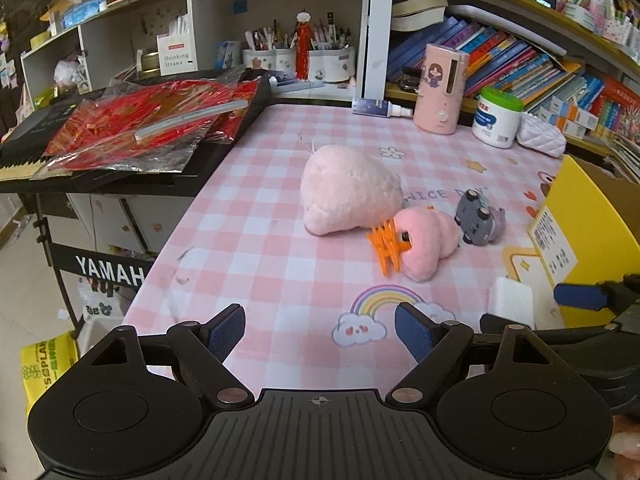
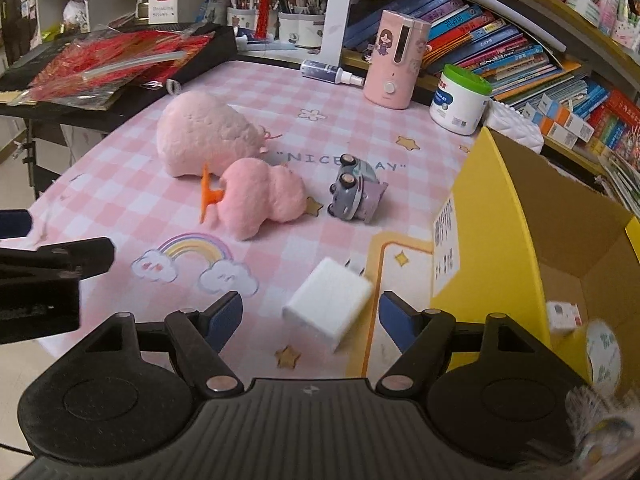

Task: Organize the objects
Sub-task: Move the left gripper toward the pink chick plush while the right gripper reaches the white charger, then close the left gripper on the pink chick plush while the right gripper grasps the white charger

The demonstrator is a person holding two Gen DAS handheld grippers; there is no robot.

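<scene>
On the pink checked tablecloth [image 1: 256, 240] lie a large pink plush [image 1: 348, 190] [image 2: 200, 140], a smaller pink plush with orange feet [image 1: 424, 240] [image 2: 260, 198], a grey toy car on its side [image 1: 480, 220] [image 2: 354, 192] and a white charger plug [image 2: 330, 304] [image 1: 512, 300]. A yellow cardboard box [image 2: 492, 216] [image 1: 588, 208] stands open at the right. My left gripper [image 1: 320, 330] is open and empty, near the table's front edge. My right gripper [image 2: 310, 318] is open, its fingers either side of the charger, just behind it.
A pink humidifier [image 2: 394, 60], a white jar with a green lid [image 2: 460, 98] and a spray bottle [image 2: 330, 72] stand at the back. Red foil packs [image 1: 140, 128] lie on a keyboard at the left. Bookshelves fill the right. Small items lie inside the box [image 2: 564, 314].
</scene>
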